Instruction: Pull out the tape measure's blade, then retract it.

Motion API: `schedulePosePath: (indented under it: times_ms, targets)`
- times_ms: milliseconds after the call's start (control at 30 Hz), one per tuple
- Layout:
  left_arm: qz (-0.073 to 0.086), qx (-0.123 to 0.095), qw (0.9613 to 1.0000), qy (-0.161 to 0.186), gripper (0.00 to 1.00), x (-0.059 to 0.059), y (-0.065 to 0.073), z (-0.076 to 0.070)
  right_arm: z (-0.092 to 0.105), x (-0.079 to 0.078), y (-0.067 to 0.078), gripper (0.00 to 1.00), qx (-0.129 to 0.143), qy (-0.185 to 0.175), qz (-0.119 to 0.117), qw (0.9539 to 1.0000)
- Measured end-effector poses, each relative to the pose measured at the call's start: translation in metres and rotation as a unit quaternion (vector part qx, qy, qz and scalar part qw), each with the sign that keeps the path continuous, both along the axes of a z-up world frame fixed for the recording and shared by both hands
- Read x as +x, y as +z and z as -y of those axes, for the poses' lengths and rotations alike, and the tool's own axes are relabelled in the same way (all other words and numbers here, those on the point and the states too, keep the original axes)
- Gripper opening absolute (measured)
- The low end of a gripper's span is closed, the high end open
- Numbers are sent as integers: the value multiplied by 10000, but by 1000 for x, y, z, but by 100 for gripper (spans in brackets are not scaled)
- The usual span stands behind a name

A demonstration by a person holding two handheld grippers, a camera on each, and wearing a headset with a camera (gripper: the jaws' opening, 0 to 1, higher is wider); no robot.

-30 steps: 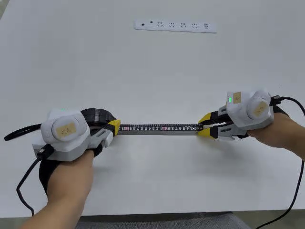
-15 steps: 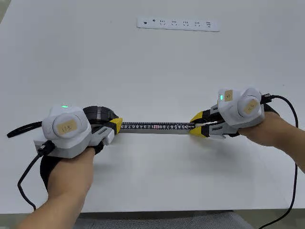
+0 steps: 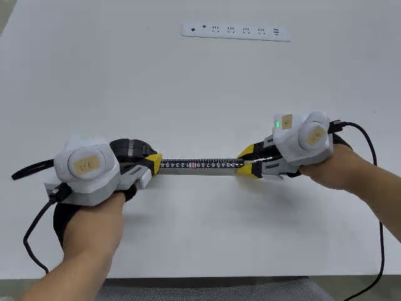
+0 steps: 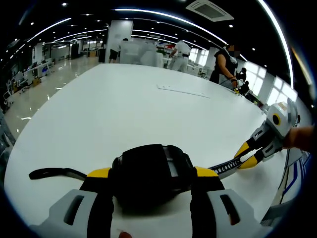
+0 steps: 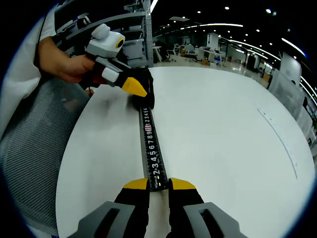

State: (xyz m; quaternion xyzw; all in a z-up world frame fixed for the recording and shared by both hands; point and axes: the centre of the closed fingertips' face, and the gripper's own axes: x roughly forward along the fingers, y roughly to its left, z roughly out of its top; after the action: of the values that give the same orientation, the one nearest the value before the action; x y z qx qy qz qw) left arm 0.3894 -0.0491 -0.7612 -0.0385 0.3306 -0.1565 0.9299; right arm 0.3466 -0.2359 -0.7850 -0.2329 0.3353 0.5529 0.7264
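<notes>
While I hold both grippers low over the white table (image 3: pixel 188 94), my left gripper (image 3: pixel 150 164) has its yellow-tipped jaws pressed against either side of the black tape measure (image 3: pixel 133 150), whose body sits between them, down at the tabletop. A dark wrist strap (image 3: pixel 28 169) trails from the case out past the left side of that gripper and lies flat. From the mouth of the case, just ahead of my left jaws, the blade (image 3: pixel 200 164) runs straight to the right, numbered face up, with a red mark part-way along, close over the table. At its far end my right gripper (image 3: pixel 246 168) pinches the blade's tip, its yellow jaw tips drawn nearly together with the thin strip between them. The two grippers face each other along the blade's line, well apart. Beyond both of them, far across the table, a white power strip (image 3: pixel 236 31) lies flat, apart from everything else.
</notes>
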Motion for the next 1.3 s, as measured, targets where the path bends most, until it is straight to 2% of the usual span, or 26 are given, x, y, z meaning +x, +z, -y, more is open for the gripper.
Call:
schedulePosePath:
  times_ms: [1300]
  targets:
    - [-21, -108, 9999, -7, 58, -1, 1, -1, -76, 12, -5, 11, 425, 109, -38, 9990]
